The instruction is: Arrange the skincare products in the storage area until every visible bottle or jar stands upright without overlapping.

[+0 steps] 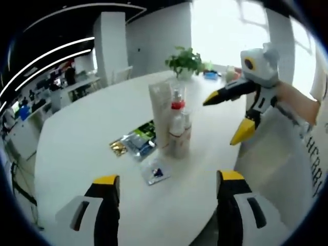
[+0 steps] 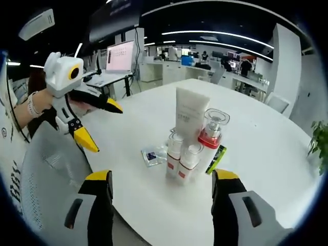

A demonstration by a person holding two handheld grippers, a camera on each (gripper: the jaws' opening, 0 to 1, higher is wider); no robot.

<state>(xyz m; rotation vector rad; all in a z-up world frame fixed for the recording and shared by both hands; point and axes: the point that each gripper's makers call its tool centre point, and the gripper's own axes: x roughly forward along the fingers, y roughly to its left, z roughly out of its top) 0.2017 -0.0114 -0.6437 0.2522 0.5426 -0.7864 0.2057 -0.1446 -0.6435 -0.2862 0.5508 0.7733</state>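
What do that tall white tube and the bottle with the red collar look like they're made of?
The tall white tube looks like soft matte plastic: opaque, dull, with a flat crimped top edge. The bottle with the red collar seems to be plastic too: a see-through cap over the pump, a glossy red ring and a pale body, though that body could be frosted glass.
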